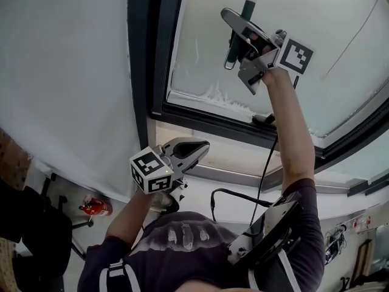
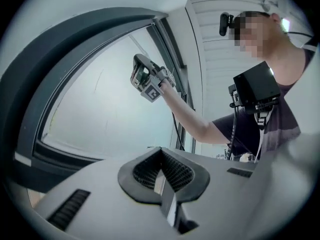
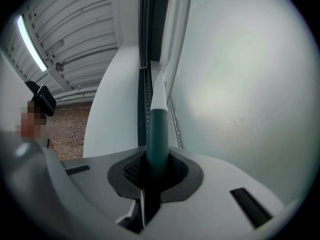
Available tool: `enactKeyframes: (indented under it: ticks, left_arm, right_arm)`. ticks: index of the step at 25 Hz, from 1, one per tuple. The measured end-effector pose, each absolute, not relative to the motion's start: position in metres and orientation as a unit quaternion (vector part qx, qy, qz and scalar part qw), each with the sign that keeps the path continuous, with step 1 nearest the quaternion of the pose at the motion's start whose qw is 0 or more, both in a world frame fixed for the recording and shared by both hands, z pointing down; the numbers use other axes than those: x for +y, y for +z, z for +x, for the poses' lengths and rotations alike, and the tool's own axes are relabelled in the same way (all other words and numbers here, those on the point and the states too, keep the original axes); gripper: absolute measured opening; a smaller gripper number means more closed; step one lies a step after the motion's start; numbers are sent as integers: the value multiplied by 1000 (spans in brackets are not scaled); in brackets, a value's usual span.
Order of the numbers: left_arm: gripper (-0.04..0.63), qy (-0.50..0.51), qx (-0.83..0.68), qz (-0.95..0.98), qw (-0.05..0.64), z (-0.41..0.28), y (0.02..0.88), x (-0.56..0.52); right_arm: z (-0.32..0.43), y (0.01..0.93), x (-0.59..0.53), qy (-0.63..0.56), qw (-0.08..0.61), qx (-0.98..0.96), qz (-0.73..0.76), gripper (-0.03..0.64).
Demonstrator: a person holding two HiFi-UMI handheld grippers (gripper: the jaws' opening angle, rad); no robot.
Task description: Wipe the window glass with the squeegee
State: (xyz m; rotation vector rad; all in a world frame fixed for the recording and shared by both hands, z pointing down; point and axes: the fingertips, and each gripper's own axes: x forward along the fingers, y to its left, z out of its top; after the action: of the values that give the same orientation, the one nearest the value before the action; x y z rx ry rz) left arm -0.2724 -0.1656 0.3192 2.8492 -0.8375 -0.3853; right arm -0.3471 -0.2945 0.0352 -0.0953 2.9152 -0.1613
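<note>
Wiping tool: green-and-white plastic squeegee [image 3: 158,129], raised before frosted window glass [image 3: 240,84], beside dark frame [image 3: 150,34].
Right gripper [image 3: 154,173]: 2 jaws pinching the green handle.
Left gripper [image 2: 161,173]: jaws pressed together, empty, below the window.

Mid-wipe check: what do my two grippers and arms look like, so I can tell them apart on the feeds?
The left gripper and right gripper are light grey shells with black ribbed pads. Each carries a white cube with black square markers. A black cable trails down from the right one. The sleeves are short and dark; forearms are bare.
</note>
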Motion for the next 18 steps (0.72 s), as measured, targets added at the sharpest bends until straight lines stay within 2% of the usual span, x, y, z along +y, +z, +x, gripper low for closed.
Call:
enactKeyframes:
  ticks: [6,18]
  left_arm:
    - [6,-151,-273,949,45,-275,305,-170]
    - [5,-151,-261,950,84,-272,324,-167]
  right_arm:
    - [-346,39,-300,-70,118,990,-33,26]
    - [-350,41,-298,-106,123,987,7,26]
